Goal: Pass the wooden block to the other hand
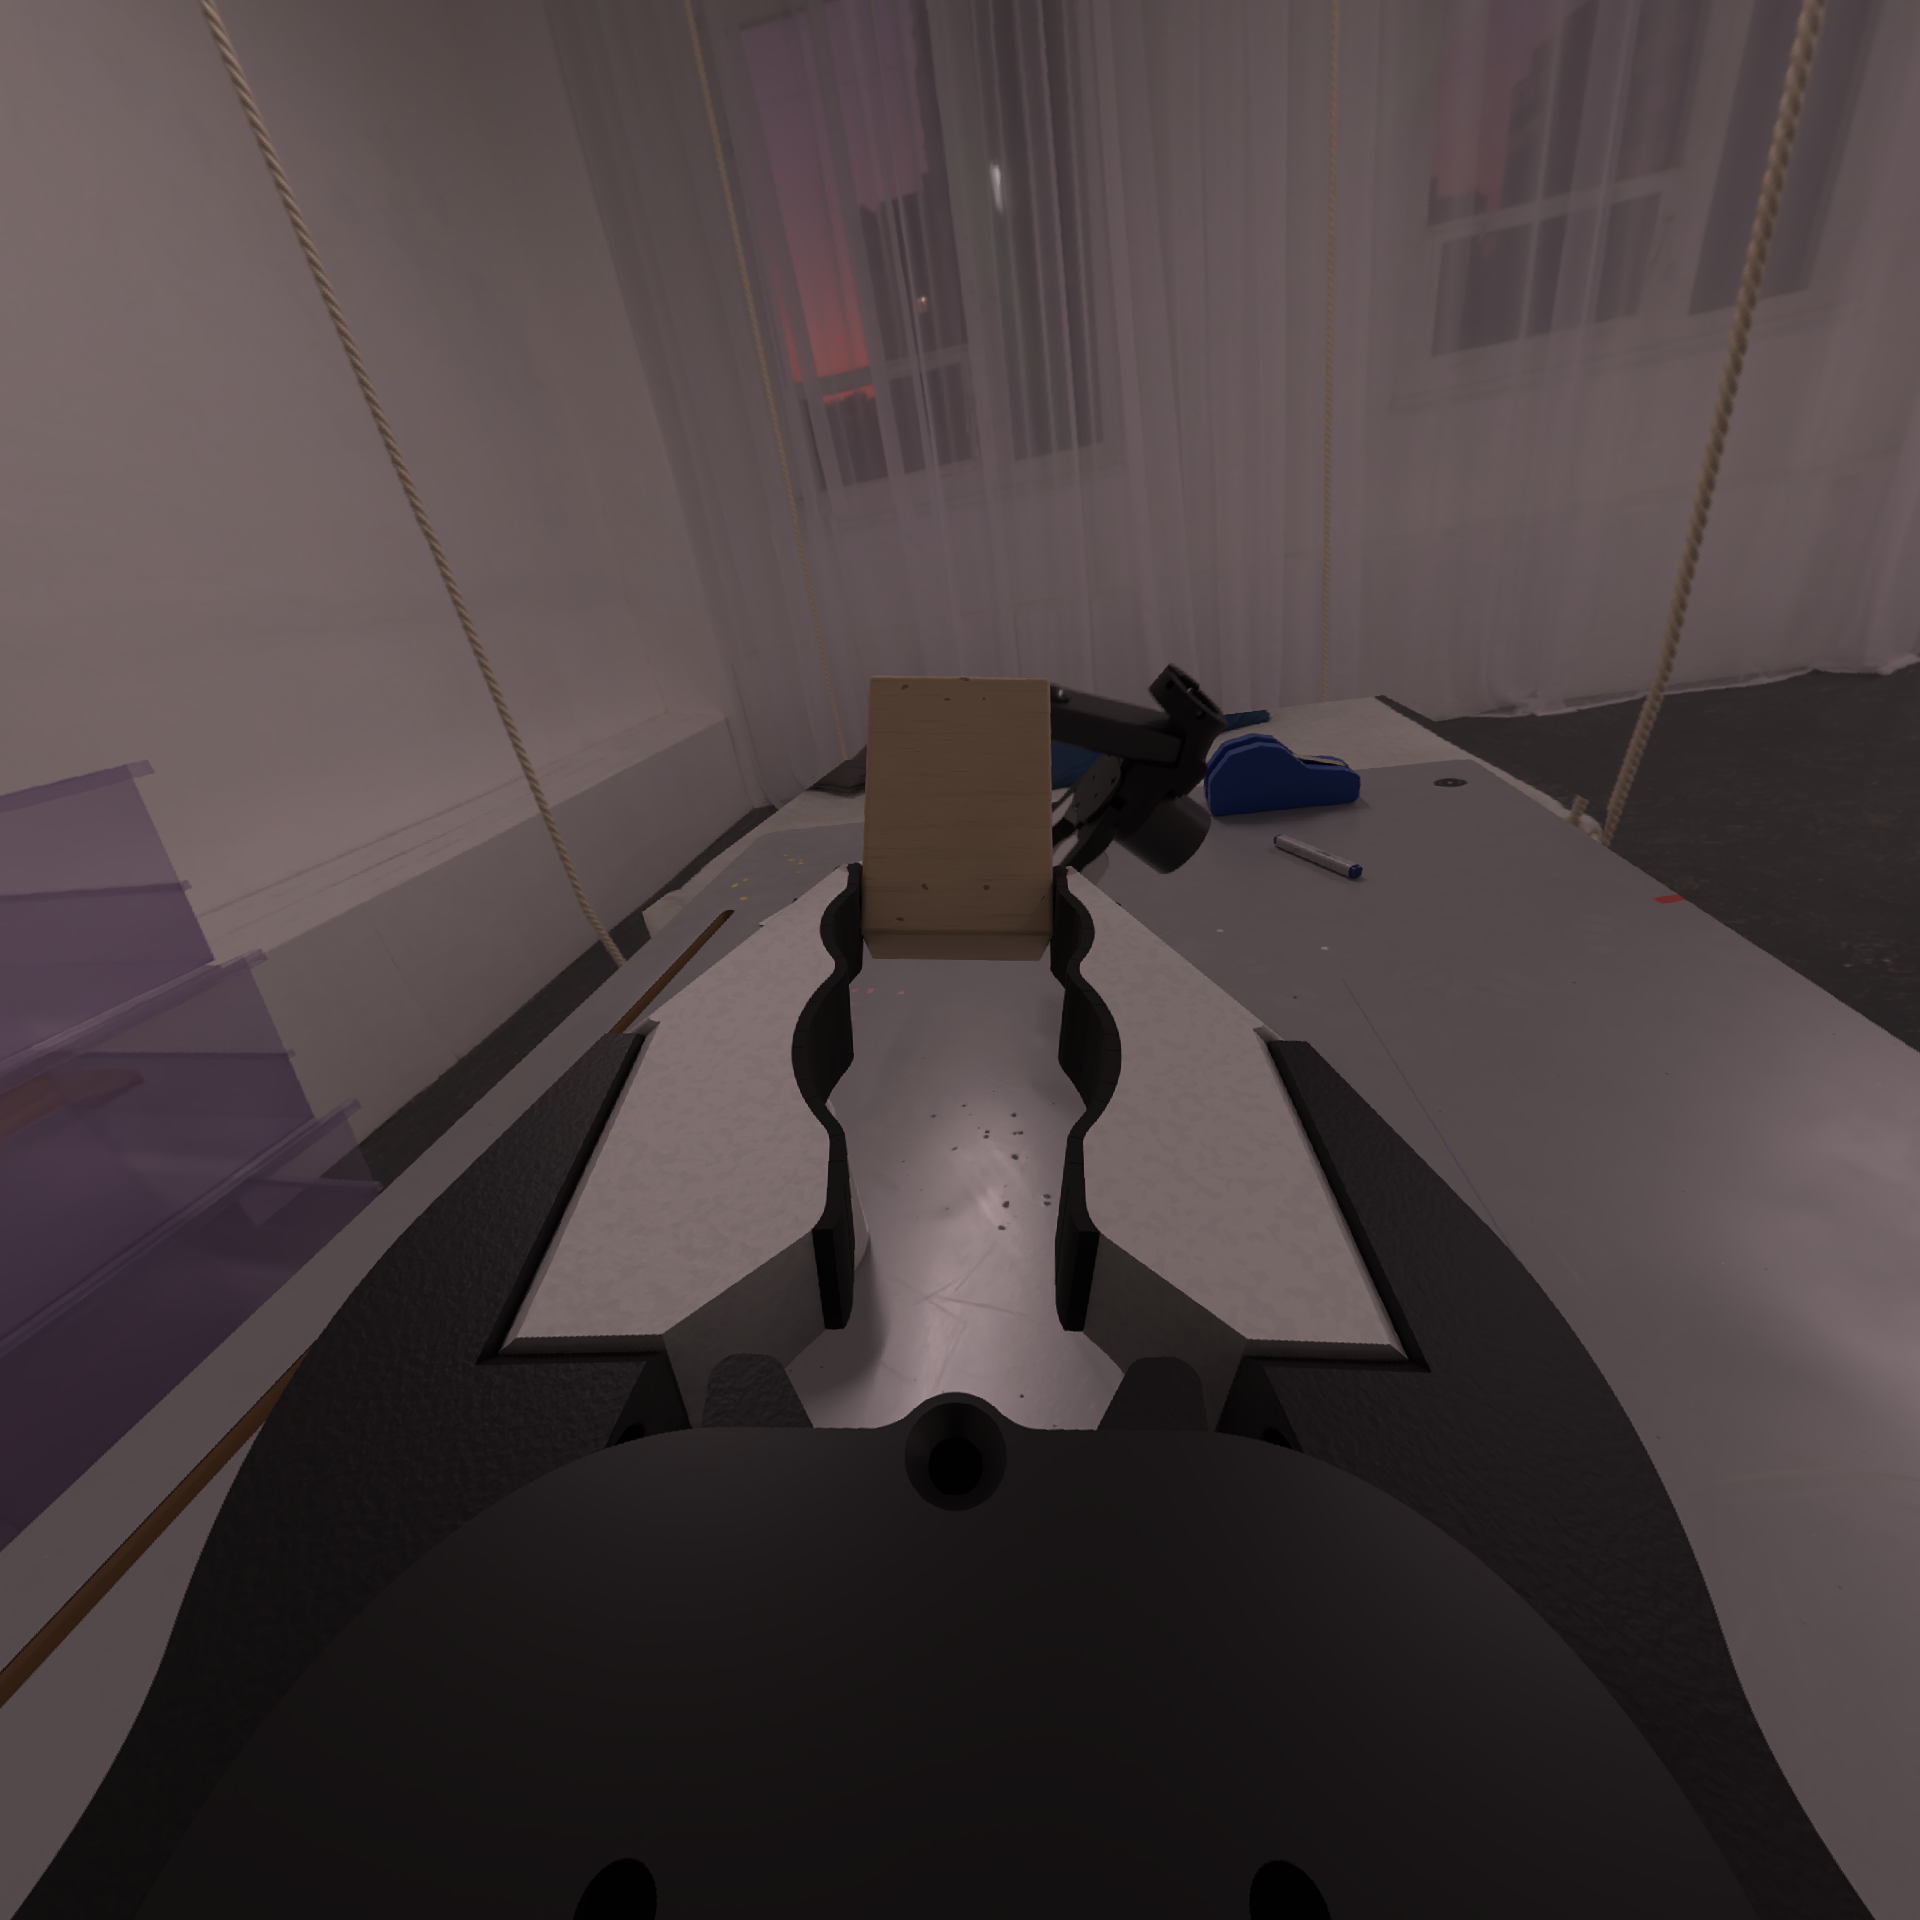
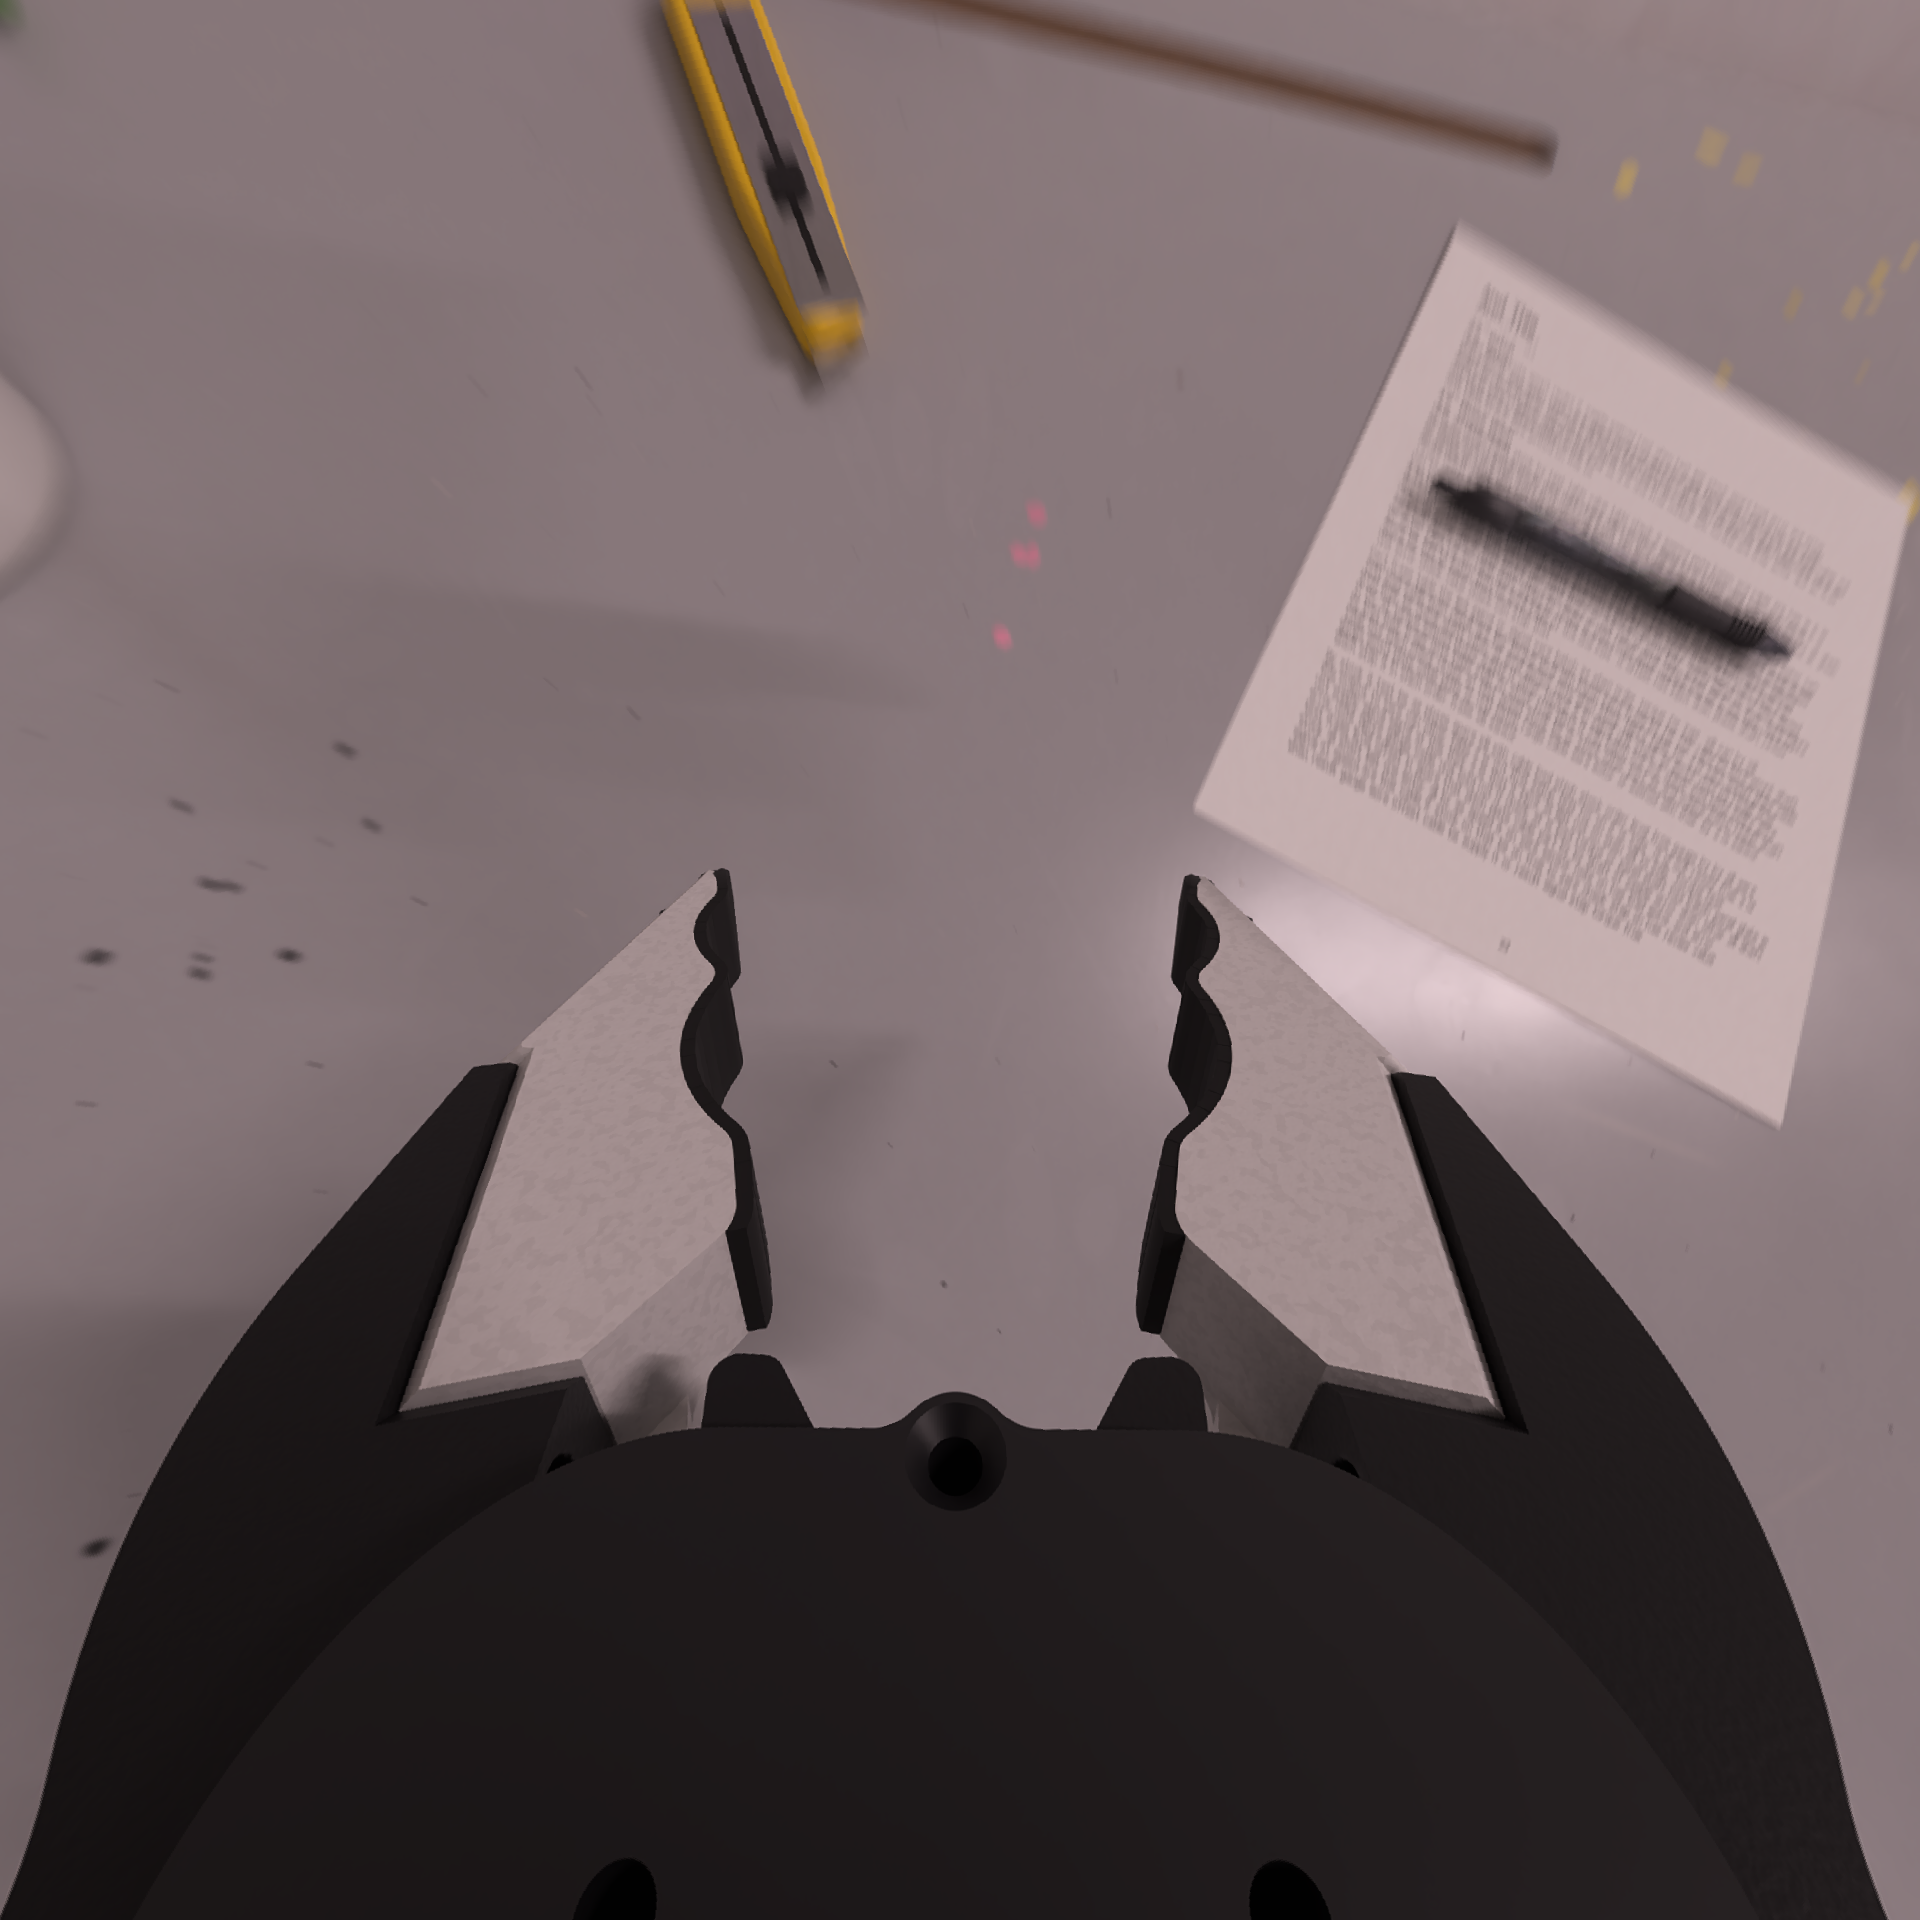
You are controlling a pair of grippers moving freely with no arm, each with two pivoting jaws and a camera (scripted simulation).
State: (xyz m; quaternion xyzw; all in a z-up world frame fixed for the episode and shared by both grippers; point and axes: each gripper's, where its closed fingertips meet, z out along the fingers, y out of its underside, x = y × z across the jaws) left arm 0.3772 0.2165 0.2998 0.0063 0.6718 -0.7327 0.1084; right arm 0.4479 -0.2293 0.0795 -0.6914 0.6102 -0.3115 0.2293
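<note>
A light wooden block [image 1: 956, 821] stands upright between the fingertips of my left gripper [image 1: 958, 904], which is shut on its lower part and holds it above the grey table [image 1: 1558, 987]. The right gripper shows farther off in the left wrist view [image 1: 1132, 790], black, just behind and to the right of the block, partly hidden by it. In the right wrist view, my right gripper [image 2: 956, 894] is open and empty, looking down at the grey table [image 2: 520, 623]. The block does not show in that view.
A blue tape dispenser [image 1: 1283, 779] and a marker [image 1: 1317, 858] lie on the far table. Purple shelves [image 1: 135, 1039] stand at the left, ropes [image 1: 1683, 520] hang around. Below the right gripper lie a yellow utility knife [image 2: 774, 197], a printed sheet [image 2: 1558, 665] with a black pen [image 2: 1610, 566], and a brown stick [image 2: 1247, 78].
</note>
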